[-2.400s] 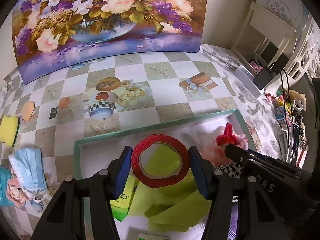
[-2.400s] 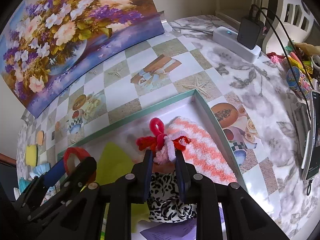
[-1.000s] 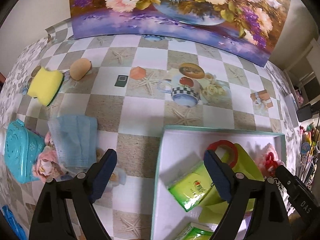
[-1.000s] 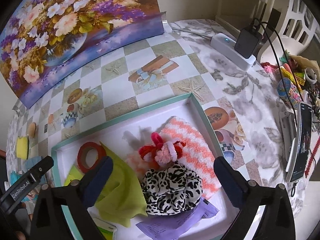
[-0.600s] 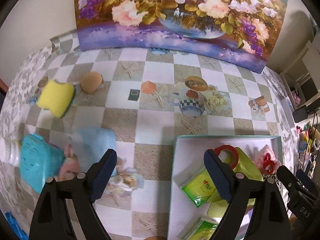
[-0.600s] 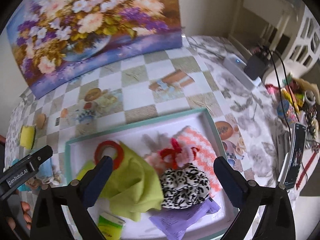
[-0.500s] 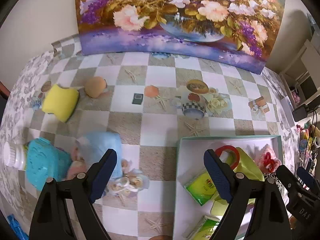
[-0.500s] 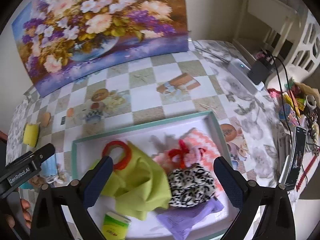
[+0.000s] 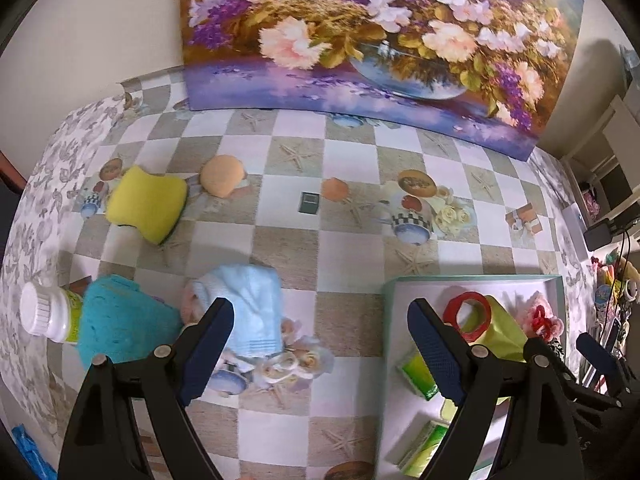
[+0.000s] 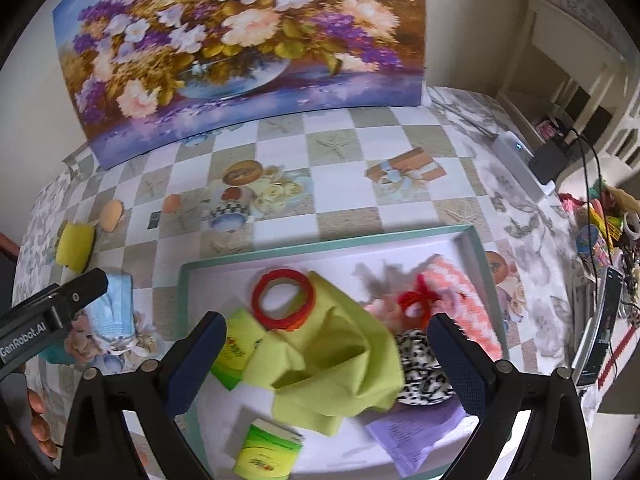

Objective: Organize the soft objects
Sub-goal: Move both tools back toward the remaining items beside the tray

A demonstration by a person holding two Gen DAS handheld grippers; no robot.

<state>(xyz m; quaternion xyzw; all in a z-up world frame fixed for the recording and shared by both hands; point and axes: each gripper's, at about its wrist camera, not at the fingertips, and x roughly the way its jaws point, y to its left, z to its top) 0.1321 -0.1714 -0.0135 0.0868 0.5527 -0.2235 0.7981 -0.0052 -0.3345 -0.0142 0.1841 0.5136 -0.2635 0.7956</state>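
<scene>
You've lifted both grippers off the teal-rimmed white tray (image 10: 476,240); left gripper (image 9: 320,344) and right gripper (image 10: 320,360) gape empty. Lower-left, the pale blue face mask (image 9: 250,304) may snag its neighbours.

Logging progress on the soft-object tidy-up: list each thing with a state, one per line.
left hand-held gripper: open, empty
right hand-held gripper: open, empty
tray: holding several items
red ring: in tray, partly on the green cloth
green cloth: crumpled in tray
blue face mask: on table, outside tray
yellow sponge: on table, outside tray
</scene>
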